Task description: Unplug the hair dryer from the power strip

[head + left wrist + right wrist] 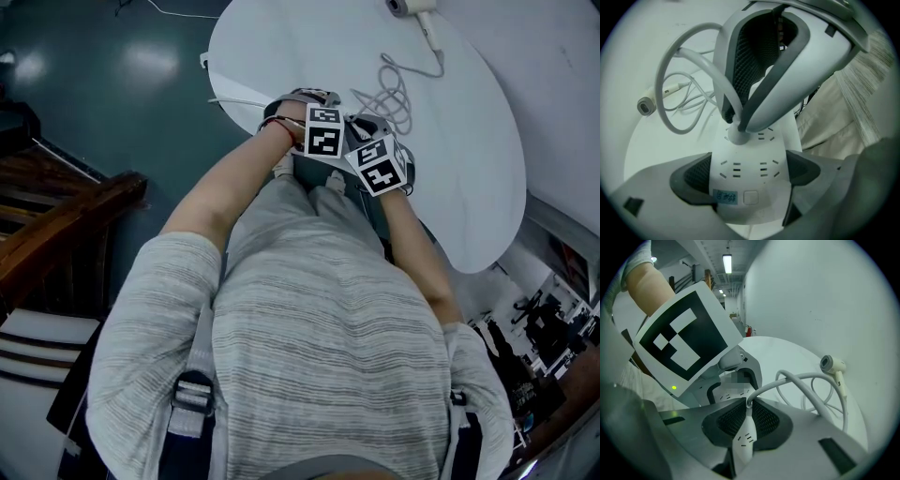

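White power strip [749, 157] lay at the near edge of the round surface [469, 169], clamped across its width by the left claw [747, 174]. The left forearm [220, 187] and right forearm [412, 244] reached forward, with both claws side by side and pointing steeply down. The right claw [749, 404] was clenched on the plug [737, 136], which stood in a socket. Its cord [708, 69] looped off to the hair dryer [833, 364], well apart.

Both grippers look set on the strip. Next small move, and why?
Probably pull the right gripper straight out from the power strip: its fingers already pinch the plug, which is still seated, while the left gripper clamps the strip's sides to hold it down.
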`<state>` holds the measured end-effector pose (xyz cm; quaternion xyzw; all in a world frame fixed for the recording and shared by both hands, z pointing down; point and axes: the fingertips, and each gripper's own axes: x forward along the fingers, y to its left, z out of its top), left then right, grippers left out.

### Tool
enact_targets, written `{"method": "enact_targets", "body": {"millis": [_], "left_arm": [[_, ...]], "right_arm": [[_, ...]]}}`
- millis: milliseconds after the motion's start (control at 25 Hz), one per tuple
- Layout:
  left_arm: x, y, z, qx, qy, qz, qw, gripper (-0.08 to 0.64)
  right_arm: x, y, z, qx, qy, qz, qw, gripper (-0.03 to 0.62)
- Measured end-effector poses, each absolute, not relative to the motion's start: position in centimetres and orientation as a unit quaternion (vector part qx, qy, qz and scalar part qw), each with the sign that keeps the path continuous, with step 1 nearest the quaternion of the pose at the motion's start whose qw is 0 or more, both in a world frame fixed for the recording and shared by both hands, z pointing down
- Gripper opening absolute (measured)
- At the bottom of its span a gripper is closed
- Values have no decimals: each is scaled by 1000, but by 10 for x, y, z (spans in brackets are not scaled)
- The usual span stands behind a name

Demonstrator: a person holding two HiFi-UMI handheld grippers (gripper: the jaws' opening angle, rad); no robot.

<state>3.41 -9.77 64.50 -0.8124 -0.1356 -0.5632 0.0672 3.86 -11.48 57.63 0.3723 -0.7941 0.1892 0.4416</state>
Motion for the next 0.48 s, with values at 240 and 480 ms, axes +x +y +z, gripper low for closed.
{"method": "enact_targets", "body": {"millis": [240, 480], "left_arm": [[35, -97, 646, -809, -137, -568, 64, 466], [36, -98, 646, -806, -139, -571, 63, 466]], "right_arm": [[40, -114, 575, 364, -796, 186, 446, 52], [41, -114, 574, 362, -795, 181, 451, 52]]}}
